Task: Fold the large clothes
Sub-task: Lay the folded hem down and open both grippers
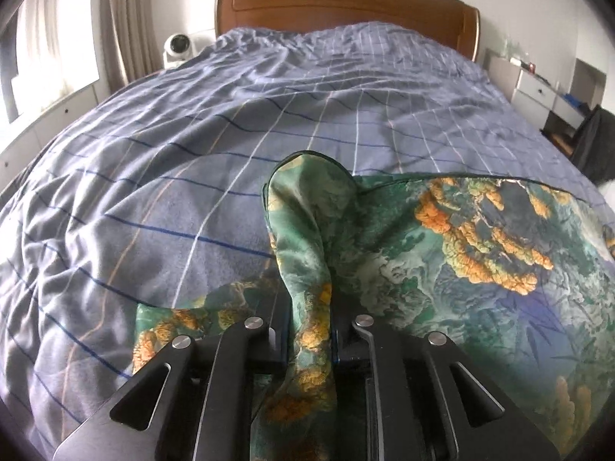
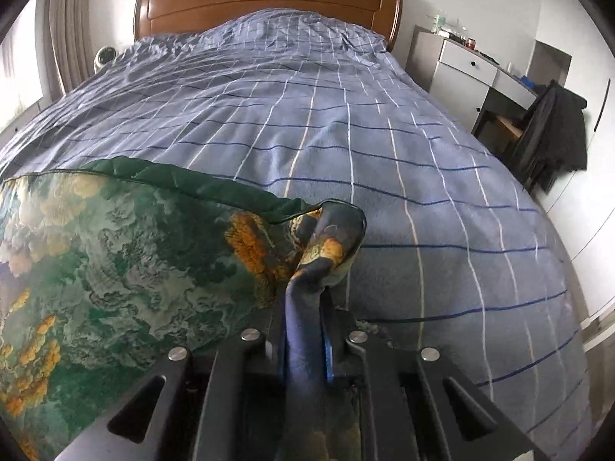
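Note:
A large green garment with orange and yellow print lies over the near part of the bed. My left gripper is shut on a bunched corner of it; the cloth pokes up past the jaws in a fold. My right gripper is shut on another bunched corner, where a bluish part of the same garment runs between the jaws. The garment spreads to the right of the left gripper and to the left of the right gripper. Its near edge is hidden under both grippers.
The bed has a blue checked cover and a brown wooden headboard. A white fan and curtains stand at the left. White drawers and a chair with dark clothes stand at the right.

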Demonstrator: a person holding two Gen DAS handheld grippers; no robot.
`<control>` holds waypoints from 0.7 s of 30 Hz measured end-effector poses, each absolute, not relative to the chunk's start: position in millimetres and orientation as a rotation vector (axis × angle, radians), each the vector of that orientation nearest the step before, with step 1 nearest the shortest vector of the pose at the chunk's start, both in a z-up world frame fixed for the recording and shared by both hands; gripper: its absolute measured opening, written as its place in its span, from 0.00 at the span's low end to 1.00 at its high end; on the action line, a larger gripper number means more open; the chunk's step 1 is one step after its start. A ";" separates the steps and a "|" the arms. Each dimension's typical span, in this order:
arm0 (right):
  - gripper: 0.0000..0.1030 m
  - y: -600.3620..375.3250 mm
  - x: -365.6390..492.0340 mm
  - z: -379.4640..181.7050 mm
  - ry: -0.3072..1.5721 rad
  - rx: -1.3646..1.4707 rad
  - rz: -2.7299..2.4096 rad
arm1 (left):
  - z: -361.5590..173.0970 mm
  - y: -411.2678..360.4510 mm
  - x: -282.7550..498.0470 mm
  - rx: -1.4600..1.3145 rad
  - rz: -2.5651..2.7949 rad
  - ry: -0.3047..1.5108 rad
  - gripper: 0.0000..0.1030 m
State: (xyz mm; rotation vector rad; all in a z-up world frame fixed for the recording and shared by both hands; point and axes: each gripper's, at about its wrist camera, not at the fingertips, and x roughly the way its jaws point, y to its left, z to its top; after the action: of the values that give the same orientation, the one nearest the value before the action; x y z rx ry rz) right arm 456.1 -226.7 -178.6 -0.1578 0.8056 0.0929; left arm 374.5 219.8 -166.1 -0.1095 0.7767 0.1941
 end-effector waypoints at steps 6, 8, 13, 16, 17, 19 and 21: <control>0.16 -228.6 458.3 -184.6 0.797 -0.120 0.103 | -165.8 212.8 374.7 -0.115 0.192 0.773 0.16; 0.16 -228.2 459.9 -185.2 0.794 -0.115 0.103 | -165.0 212.9 375.2 -0.121 0.187 0.769 0.18; 0.19 -230.3 460.6 -184.7 0.799 -0.100 0.106 | -160.9 222.5 372.9 -0.170 0.226 0.771 0.52; 0.21 -234.5 461.2 -183.7 0.804 -0.076 0.116 | -156.2 223.8 371.8 -0.169 0.261 0.775 0.76; 0.21 -236.8 461.7 -183.2 0.810 -0.062 0.122 | -155.0 222.8 370.7 -0.162 0.266 0.777 0.80; 0.22 -242.9 463.6 -180.7 0.827 -0.027 0.143 | -149.2 219.2 368.7 -0.142 0.274 0.787 0.85; 0.25 -249.6 465.4 -177.1 0.848 0.008 0.158 | -143.4 218.5 366.4 -0.131 0.269 0.802 0.87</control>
State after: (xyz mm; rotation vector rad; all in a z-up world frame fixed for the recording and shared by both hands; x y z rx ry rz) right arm 465.4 -249.6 -177.1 0.0076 0.8479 0.1581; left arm 366.4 218.5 -143.4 -0.1308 0.8017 0.2690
